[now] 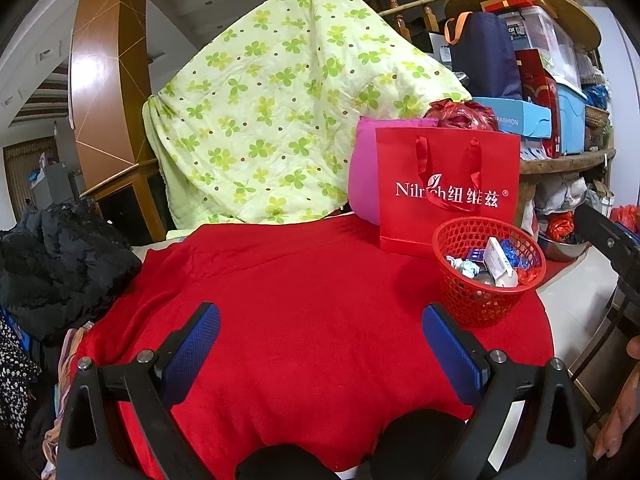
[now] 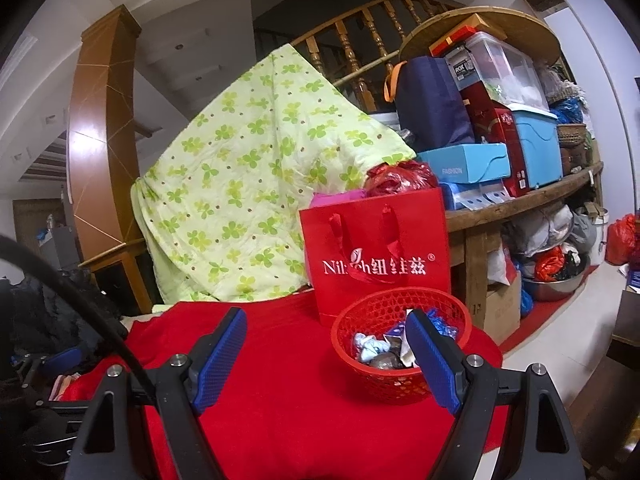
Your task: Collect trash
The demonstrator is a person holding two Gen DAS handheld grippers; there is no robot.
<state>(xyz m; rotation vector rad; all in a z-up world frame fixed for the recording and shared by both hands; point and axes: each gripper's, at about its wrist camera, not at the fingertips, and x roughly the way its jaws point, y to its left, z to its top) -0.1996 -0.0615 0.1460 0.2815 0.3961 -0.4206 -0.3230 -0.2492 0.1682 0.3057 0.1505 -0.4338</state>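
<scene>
The trash sits gathered in the red basket (image 1: 489, 270) near the right edge of the bench, just in front of a red gift bag (image 1: 448, 188): crumpled wrappers, a small white carton and blue foil lie piled inside it. The red cloth (image 1: 288, 300) that covers the bench looks bare of loose scraps, so the collecting seems largely done.

The main risk is the basket itself. It is light, it stands close to the rim of the bench, and a careless nudge from either gripper could tip it or push it off, spilling everything onto the floor. The cloth is soft and wrinkled, so a finger that drags across it could also pull the basket along. The gift bag stands upright just behind and could topple if bumped.

The left gripper (image 1: 320, 356) hangs above the cloth with its fingers spread wide and nothing between them. The right gripper (image 2: 326, 358) is also spread wide and empty; its right finger (image 2: 430, 354) overlaps the basket in view, though I cannot tell whether it touches it.
</scene>
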